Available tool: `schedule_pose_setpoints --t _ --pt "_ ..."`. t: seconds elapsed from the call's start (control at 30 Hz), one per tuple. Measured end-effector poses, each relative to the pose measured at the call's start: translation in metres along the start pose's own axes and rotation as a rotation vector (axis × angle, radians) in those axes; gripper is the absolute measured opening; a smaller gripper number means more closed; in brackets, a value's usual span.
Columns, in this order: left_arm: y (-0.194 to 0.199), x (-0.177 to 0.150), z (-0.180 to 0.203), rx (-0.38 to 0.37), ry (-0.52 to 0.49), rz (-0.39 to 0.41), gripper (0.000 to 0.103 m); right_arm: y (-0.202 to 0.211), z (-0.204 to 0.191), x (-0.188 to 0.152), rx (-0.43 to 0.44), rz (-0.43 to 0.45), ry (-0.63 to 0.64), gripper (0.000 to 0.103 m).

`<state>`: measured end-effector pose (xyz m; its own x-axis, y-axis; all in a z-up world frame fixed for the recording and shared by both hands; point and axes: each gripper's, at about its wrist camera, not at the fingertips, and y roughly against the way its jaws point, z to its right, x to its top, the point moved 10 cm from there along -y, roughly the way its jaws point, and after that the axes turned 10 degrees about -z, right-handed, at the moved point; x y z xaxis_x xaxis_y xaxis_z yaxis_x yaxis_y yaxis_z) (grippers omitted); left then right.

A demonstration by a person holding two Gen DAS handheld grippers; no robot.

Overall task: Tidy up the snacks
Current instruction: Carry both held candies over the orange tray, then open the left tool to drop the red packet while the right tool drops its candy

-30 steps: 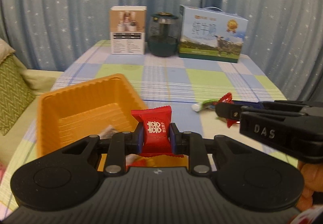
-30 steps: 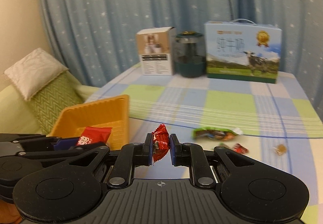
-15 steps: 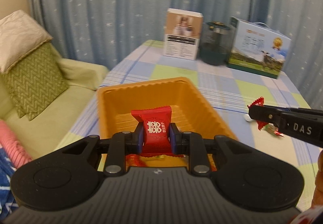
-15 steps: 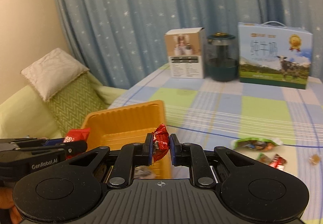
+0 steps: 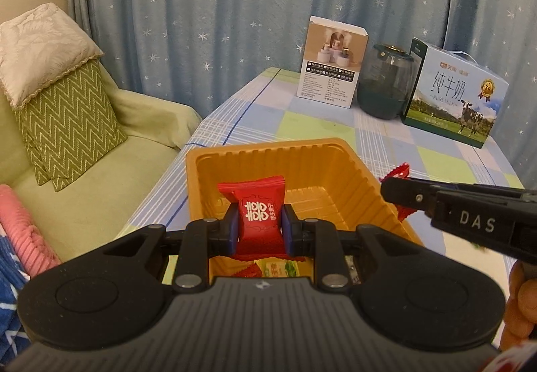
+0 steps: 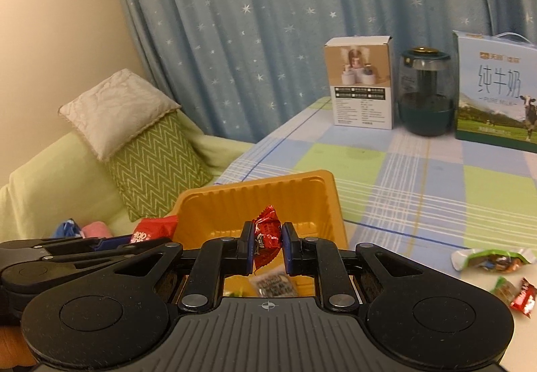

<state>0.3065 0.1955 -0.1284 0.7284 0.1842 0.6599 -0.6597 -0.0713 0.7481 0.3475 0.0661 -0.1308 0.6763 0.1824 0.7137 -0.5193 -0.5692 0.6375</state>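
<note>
Left gripper [image 5: 260,227] jaws clamped on a red wedding-candy packet [image 5: 257,216], right gripper [image 6: 267,246] jaws clamped on a crinkled red candy [image 6: 266,234]; both hang over the orange plastic tray [image 5: 335,150] at the tabletop [image 6: 419,177] edge, which already holds a few wrapped sweets. To drop clean, I'd bring each piece inside the tray walls, open one side at a time and keep the two tools from knocking together. Green snack pack [image 6: 491,258] and small loose candies [image 6: 518,296] still lie on the tabletop, well apart from the tray.

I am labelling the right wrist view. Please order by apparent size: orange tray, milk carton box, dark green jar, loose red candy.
1. orange tray
2. milk carton box, cropped and farther away, so unsure against tray
3. dark green jar
4. loose red candy
</note>
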Motion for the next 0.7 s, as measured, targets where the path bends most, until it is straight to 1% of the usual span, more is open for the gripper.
schedule_pose_setpoints --t 0.07,0.23,0.4,0.7 --pt "-0.005 0.002 0.002 0.006 -0.01 -0.005 0.023 -0.004 0.001 0.0 0.0 -0.007 0.003 0.017" --pt "-0.016 0.005 0.008 -0.005 -0.016 -0.014 0.023 -0.012 0.006 -0.002 -0.006 -0.027 0.0 0.017" --pt "-0.025 0.007 0.007 -0.013 -0.003 -0.022 0.023 -0.018 0.01 -0.003 -0.012 -0.04 0.0 0.017" --pt "-0.032 0.008 0.008 -0.014 -0.006 -0.027 0.024 -0.022 0.012 -0.005 -0.014 -0.051 -0.003 0.017"
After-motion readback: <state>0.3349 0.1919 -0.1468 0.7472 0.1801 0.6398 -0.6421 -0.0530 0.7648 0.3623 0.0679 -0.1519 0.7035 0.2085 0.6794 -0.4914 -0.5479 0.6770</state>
